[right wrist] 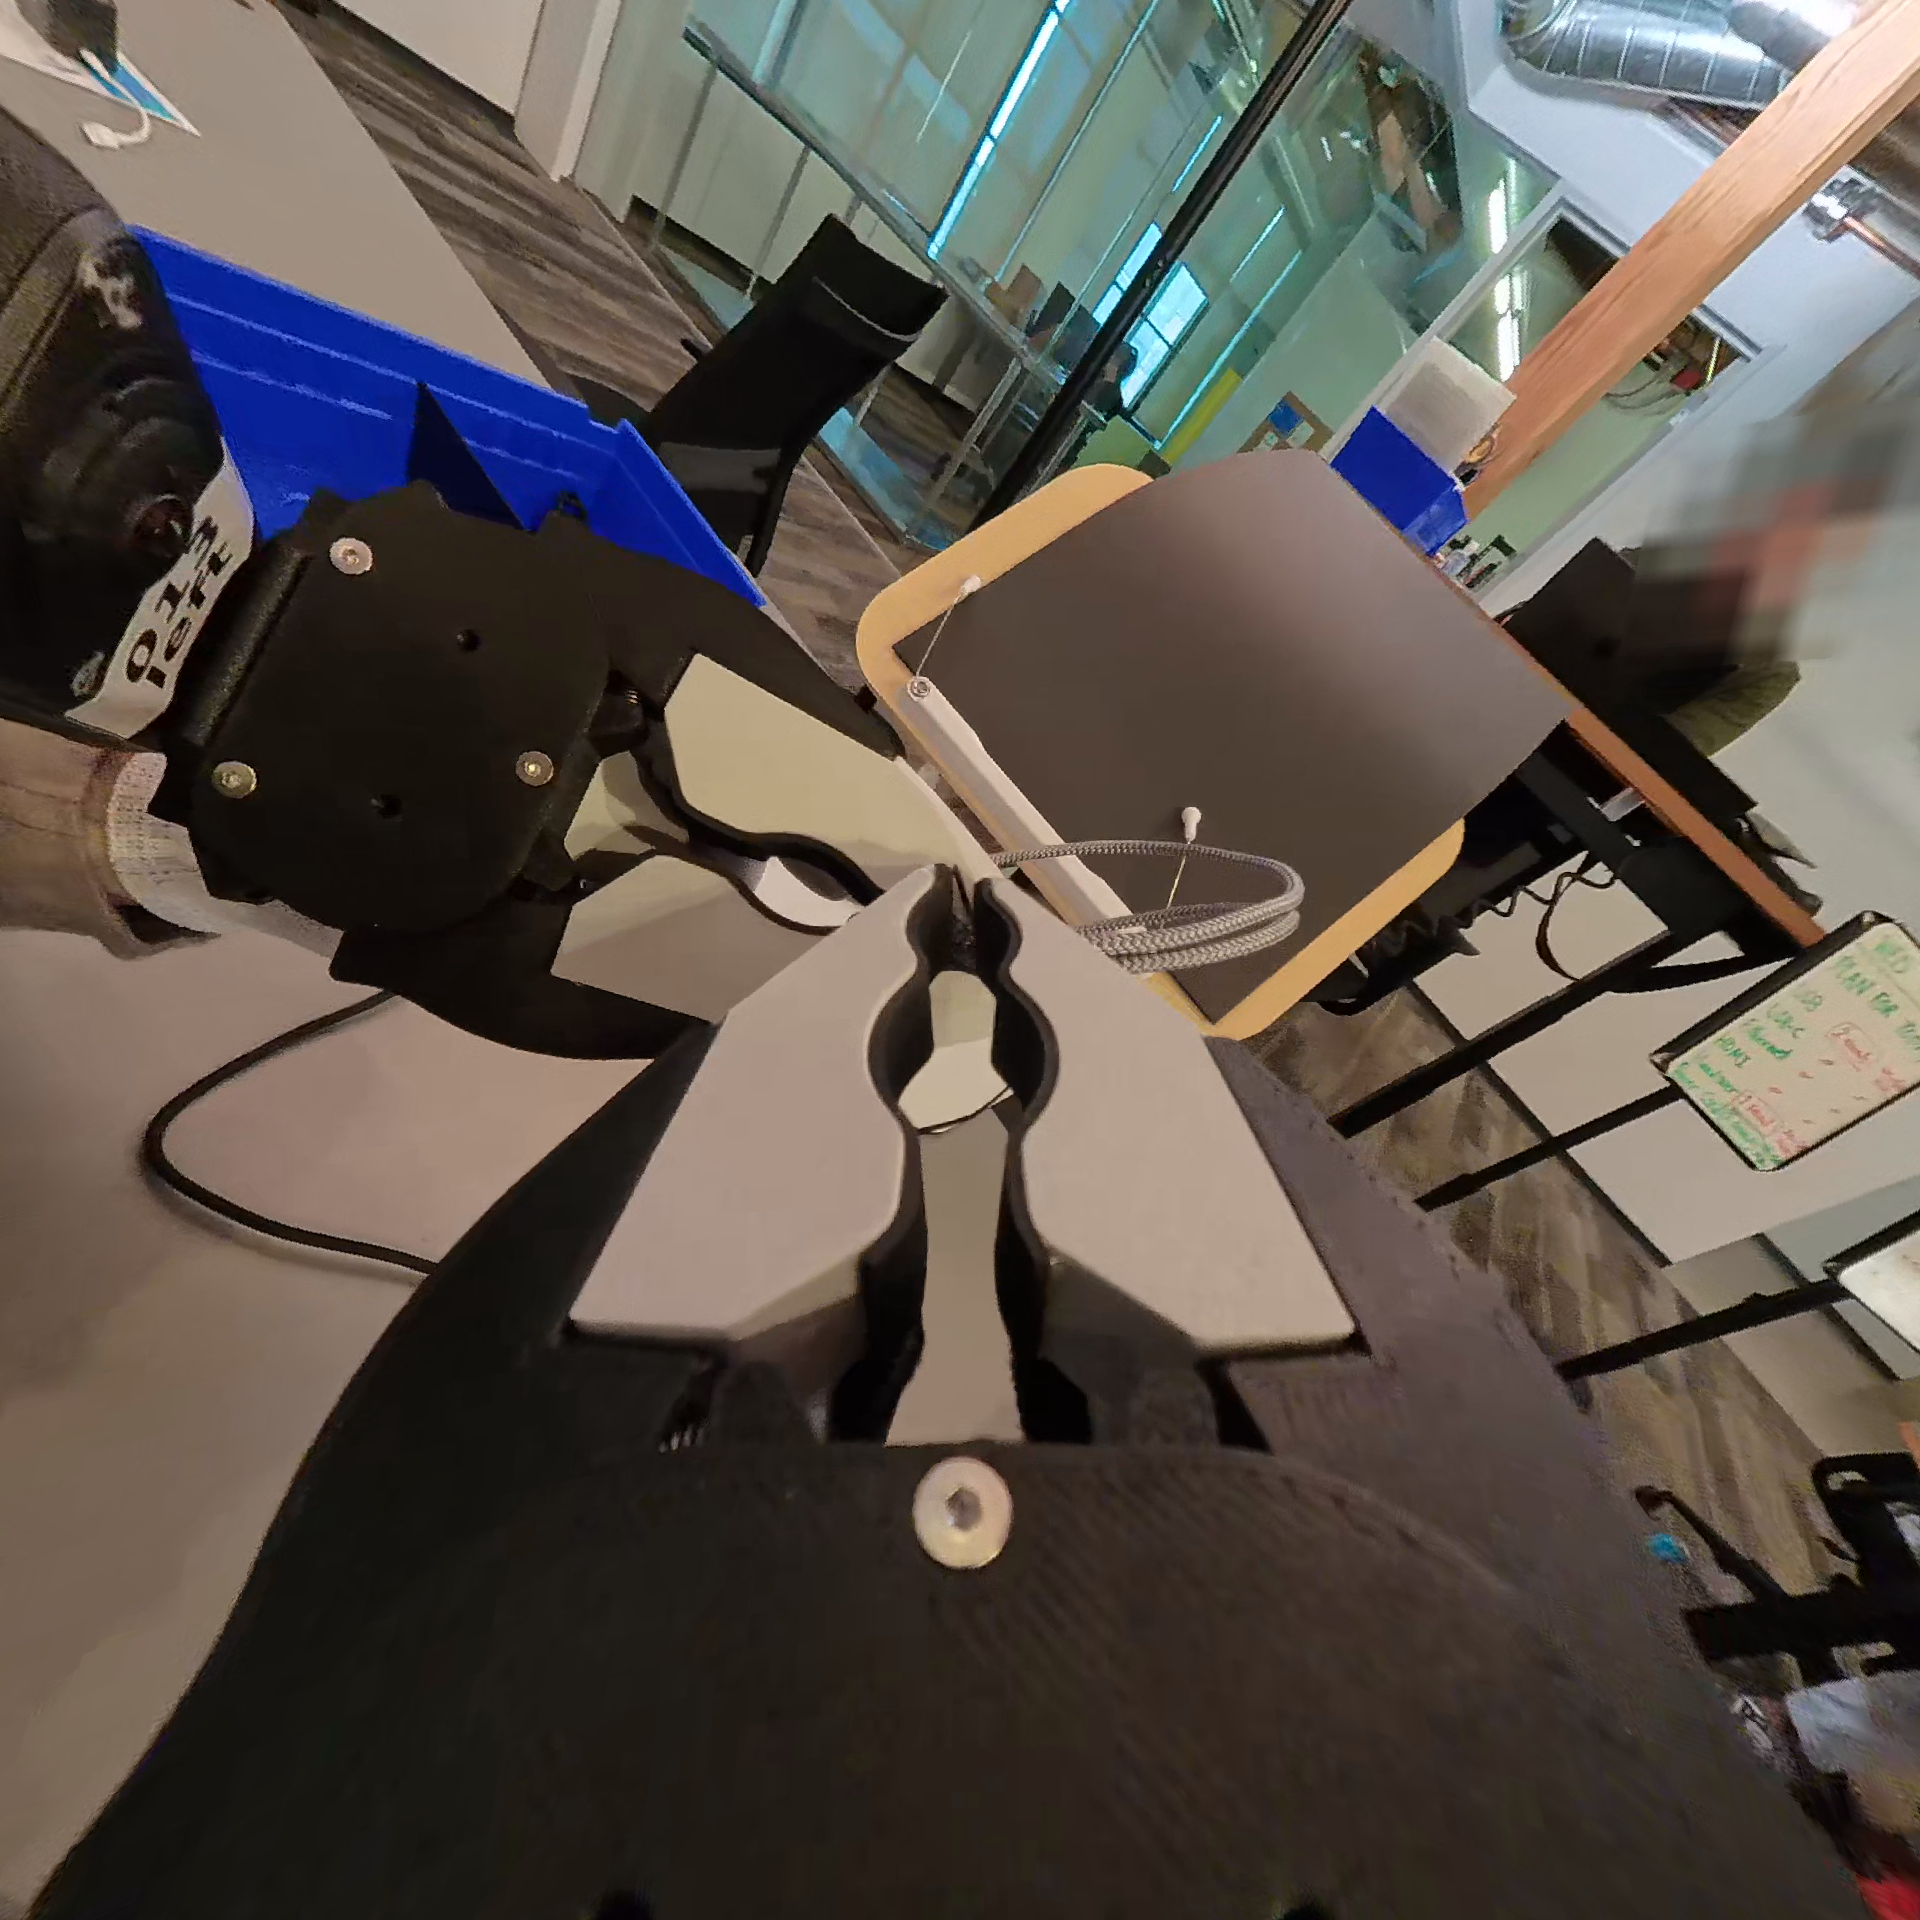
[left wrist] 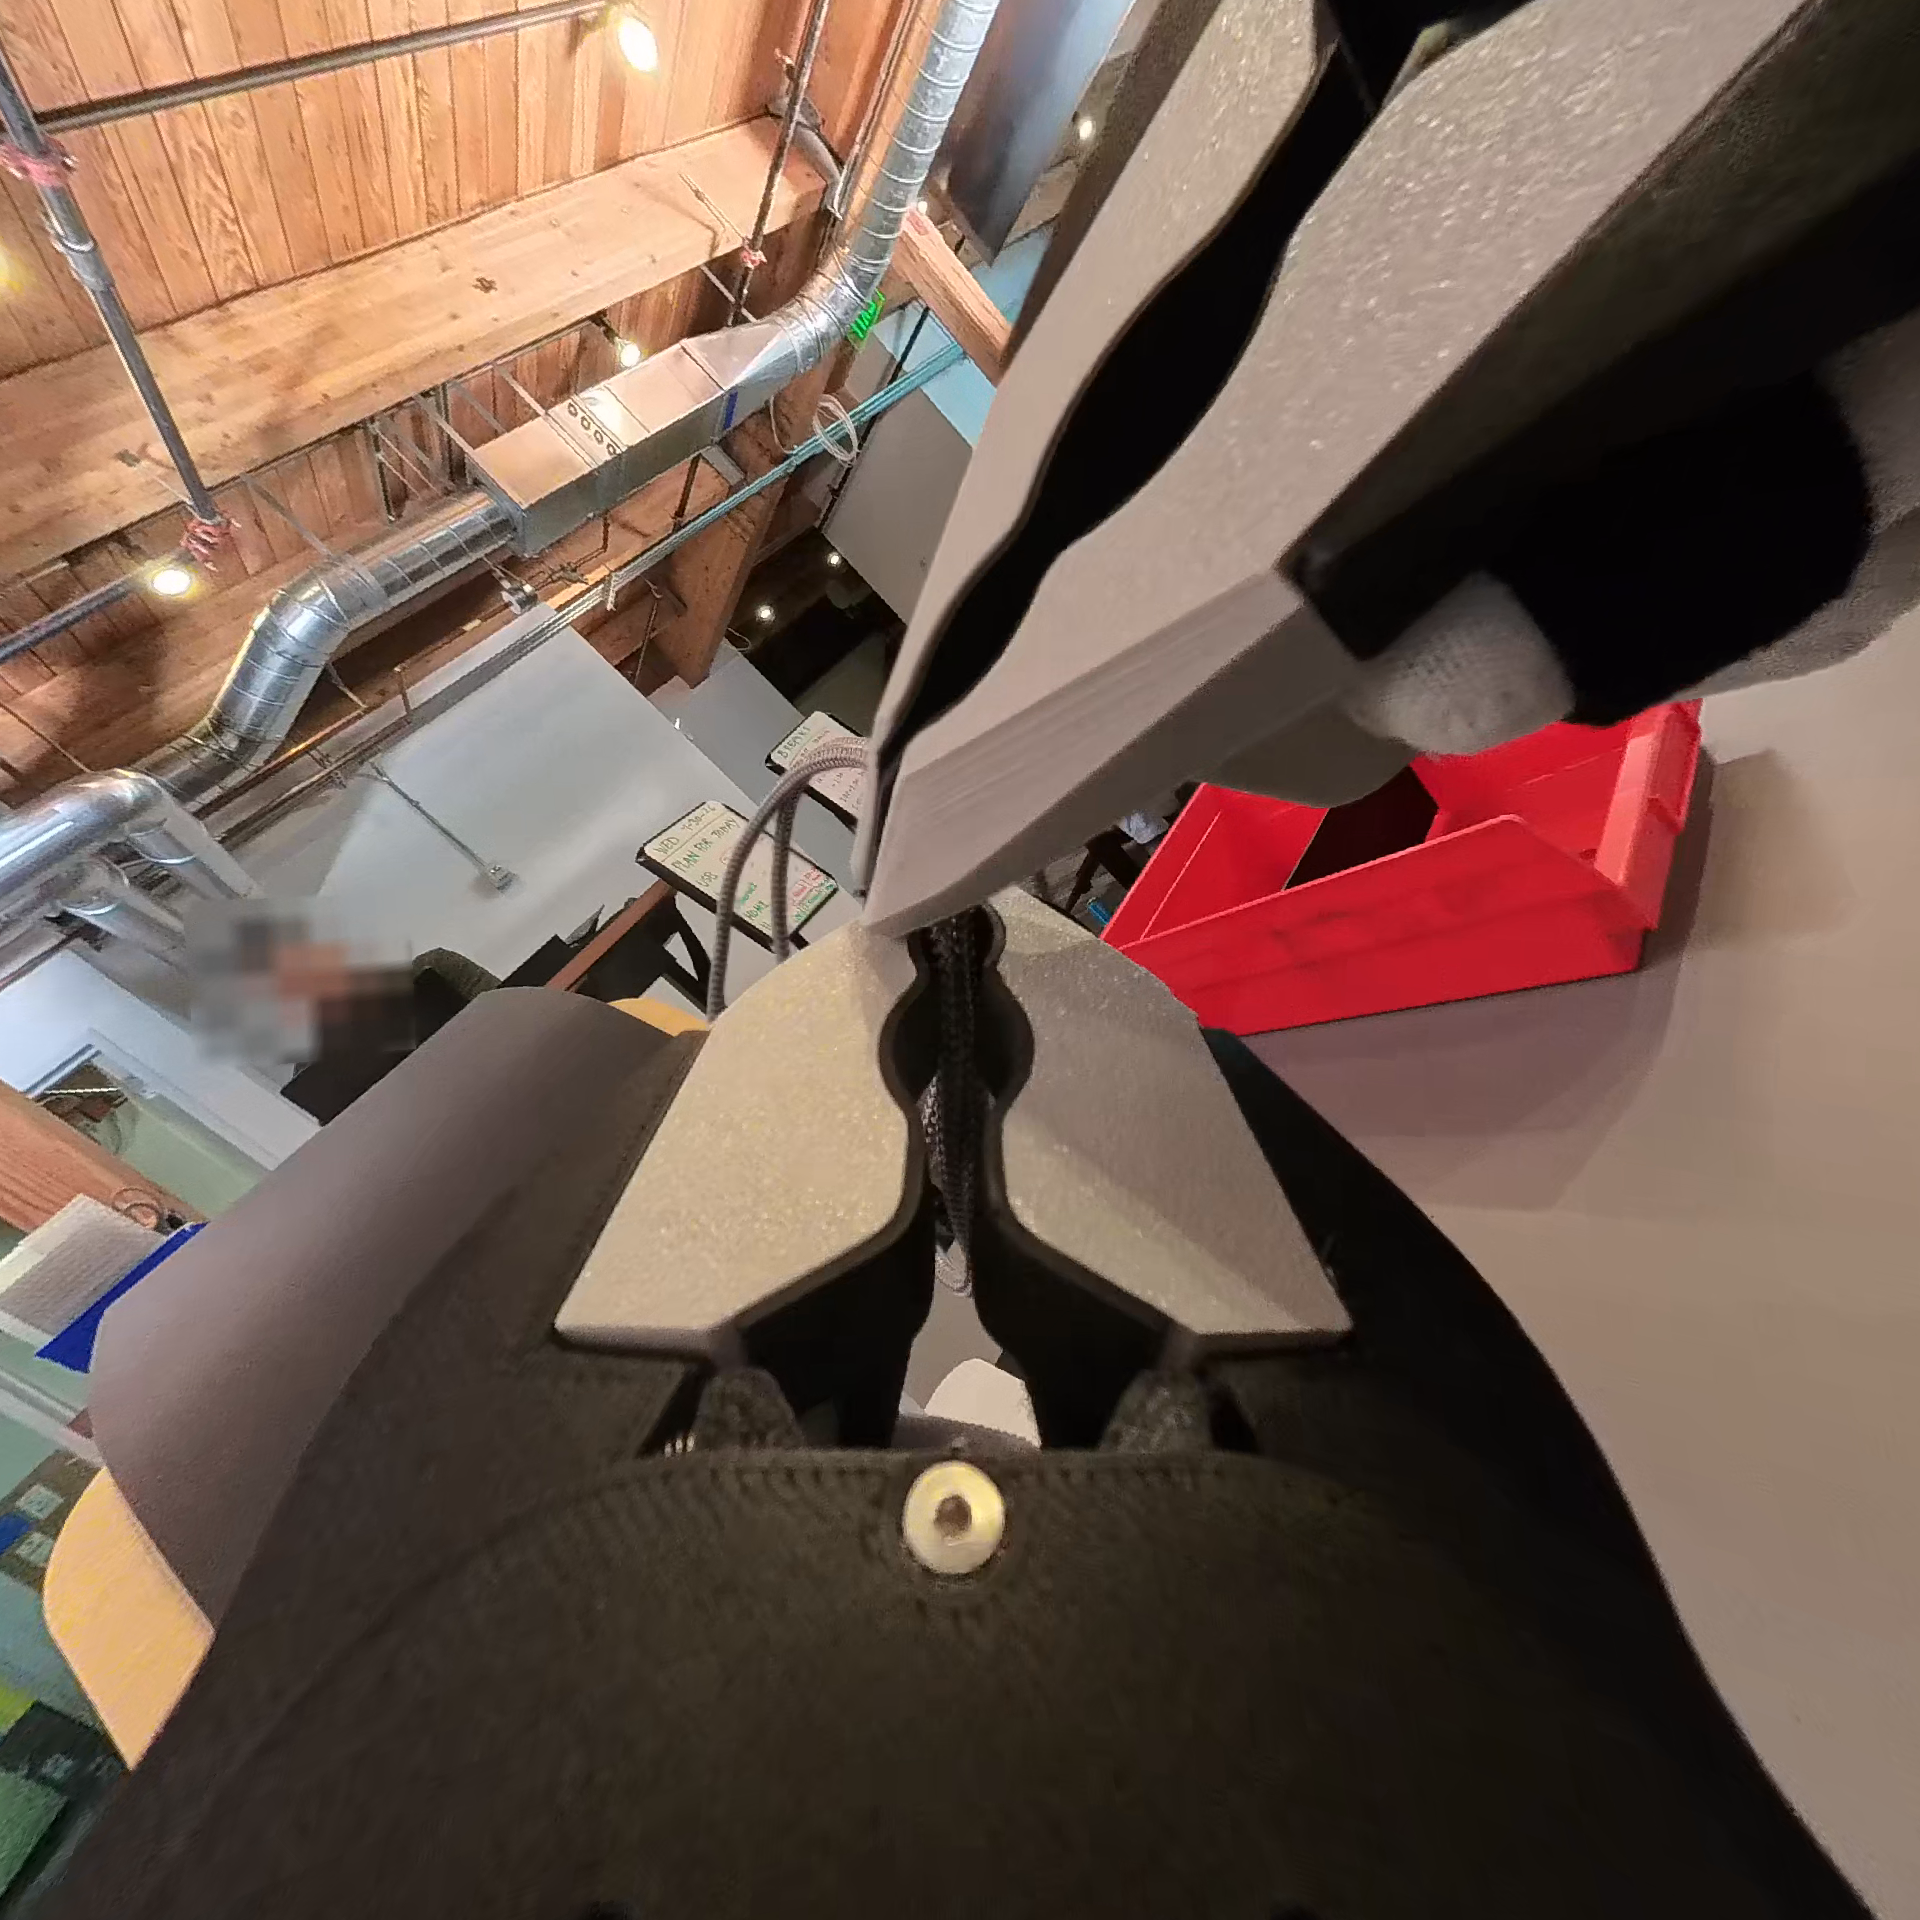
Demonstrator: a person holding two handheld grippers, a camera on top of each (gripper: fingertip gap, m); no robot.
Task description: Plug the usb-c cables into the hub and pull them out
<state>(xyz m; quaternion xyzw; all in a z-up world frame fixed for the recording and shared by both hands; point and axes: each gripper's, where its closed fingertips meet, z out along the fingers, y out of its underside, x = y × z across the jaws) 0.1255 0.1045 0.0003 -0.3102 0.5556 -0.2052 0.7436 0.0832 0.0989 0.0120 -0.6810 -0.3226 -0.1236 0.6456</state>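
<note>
In the left wrist view my left gripper (left wrist: pixel 951 925) is shut on a black braided cable (left wrist: pixel 951 1101) that runs down between its fingers. My right gripper (left wrist: pixel 883 894) comes in from the upper right, held by a gloved hand, and its tips meet the left gripper's tips. In the right wrist view my right gripper (right wrist: pixel 961 888) is nearly closed and pinches a small dark plug (right wrist: pixel 961 935) at its tips. My left gripper (right wrist: pixel 862 831) reaches in from the left. A grey braided cable (right wrist: pixel 1195 909) loops just beyond the tips. The hub is hidden.
A red bin (left wrist: pixel 1403 883) stands on the grey table (left wrist: pixel 1610 1247) behind the grippers. A blue bin (right wrist: pixel 364 395) stands behind the left gripper. A thin black cable (right wrist: pixel 208 1174) lies on the table. A chair (right wrist: pixel 1195 707) stands past the table edge.
</note>
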